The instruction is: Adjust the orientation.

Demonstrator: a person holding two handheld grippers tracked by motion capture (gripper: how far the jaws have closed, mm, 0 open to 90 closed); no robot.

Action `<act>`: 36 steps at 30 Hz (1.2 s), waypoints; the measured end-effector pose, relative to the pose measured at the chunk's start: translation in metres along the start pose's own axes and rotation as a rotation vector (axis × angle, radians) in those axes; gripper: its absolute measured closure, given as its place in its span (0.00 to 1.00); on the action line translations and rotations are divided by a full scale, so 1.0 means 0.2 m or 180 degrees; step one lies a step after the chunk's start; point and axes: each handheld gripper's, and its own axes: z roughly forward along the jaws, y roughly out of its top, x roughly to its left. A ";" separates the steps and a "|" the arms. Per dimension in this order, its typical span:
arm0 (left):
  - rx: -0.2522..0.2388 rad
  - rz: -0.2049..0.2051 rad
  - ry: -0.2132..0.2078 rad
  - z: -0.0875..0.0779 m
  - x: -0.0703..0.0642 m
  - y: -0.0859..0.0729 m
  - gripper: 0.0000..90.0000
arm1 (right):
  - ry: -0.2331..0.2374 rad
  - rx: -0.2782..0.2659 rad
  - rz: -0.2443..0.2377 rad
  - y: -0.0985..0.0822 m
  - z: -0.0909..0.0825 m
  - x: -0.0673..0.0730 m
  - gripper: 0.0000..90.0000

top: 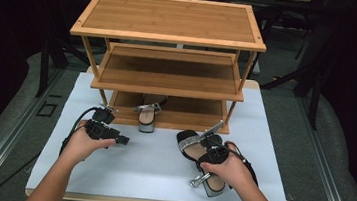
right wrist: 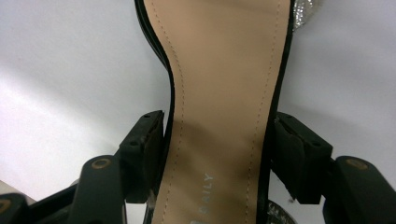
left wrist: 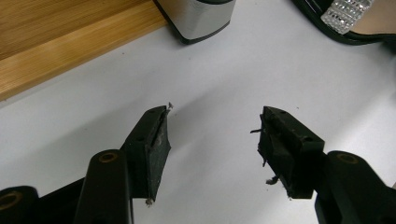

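Presently the right tool (right wrist: 217, 154) straddles the sandal (right wrist: 224, 93) at its waist on the worktop (top: 149, 168), pads at its edges, grip unclear. Left tool (left wrist: 212, 140) gapes, nothing between, near the rack (top: 168, 34).

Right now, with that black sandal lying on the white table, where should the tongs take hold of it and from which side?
Grip the black sandal across its narrow waist, coming from above at the heel end. The sole pinches in there, so both edges fit between the pads. The right tongs already straddle that spot, and the flat insole gives no other handy edge.
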 end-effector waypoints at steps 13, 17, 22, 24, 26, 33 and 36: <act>-0.0010 -0.0031 0.0014 -0.01 0.01 0.00 0.47 | 0.0013 -0.0133 0.0006 -0.03 -0.01 -0.03 0.46; -0.0013 -0.0029 0.0025 -0.01 0.02 -0.01 0.47 | 0.0056 -0.0171 0.0030 -0.04 -0.02 -0.03 0.46; -0.0013 -0.0032 0.0026 -0.01 0.02 -0.01 0.47 | 0.0109 -0.0282 0.0041 -0.05 -0.04 -0.03 0.47; -0.0012 -0.0029 0.0026 -0.01 0.02 -0.01 0.47 | 0.0128 -0.0345 0.0057 -0.04 -0.05 -0.02 0.47; -0.0006 -0.0034 0.0024 -0.01 0.02 -0.01 0.47 | 0.0116 -0.0398 0.0042 -0.02 -0.06 -0.02 0.47; 0.0011 -0.0036 0.0022 0.00 0.02 -0.01 0.47 | 0.0133 -0.0522 0.0071 0.02 -0.09 -0.01 0.47; 0.0020 -0.0042 0.0020 0.01 0.02 -0.01 0.47 | 0.0137 -0.0564 0.0131 0.06 -0.09 -0.01 0.47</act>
